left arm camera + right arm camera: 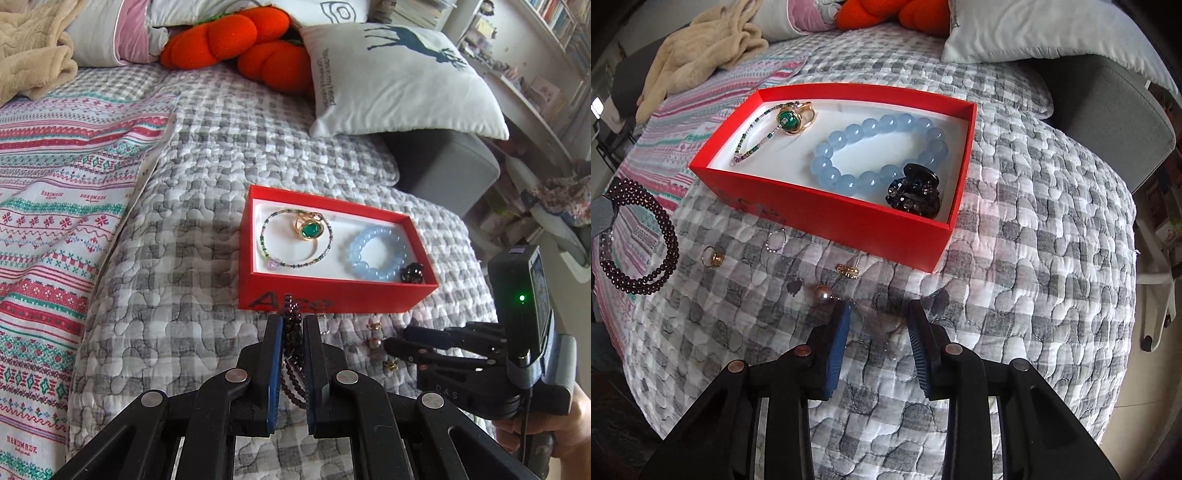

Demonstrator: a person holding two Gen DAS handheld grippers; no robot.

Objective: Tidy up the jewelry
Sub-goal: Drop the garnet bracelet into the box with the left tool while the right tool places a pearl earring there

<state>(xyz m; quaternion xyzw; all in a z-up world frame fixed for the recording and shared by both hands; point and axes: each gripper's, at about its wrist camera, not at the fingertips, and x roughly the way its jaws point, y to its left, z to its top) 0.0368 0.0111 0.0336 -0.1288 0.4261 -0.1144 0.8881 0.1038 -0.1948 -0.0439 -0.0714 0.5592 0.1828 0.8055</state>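
My left gripper [293, 325] is clamped on the dark beaded necklace [639, 236], just short of the red box [827, 218]. Inside lie a blue bracelet [879, 151], green ring [790, 120], thin bead bracelet [295, 238] and hair clip [916, 194]. My right gripper [877, 321] gapes, holding nothing, over the quilt [1034, 258].

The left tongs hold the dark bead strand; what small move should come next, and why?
Probably carry the left tongs forward over the red box and release there: they are shut on the dark bead strand, and the box lies just ahead, open, with free white floor.
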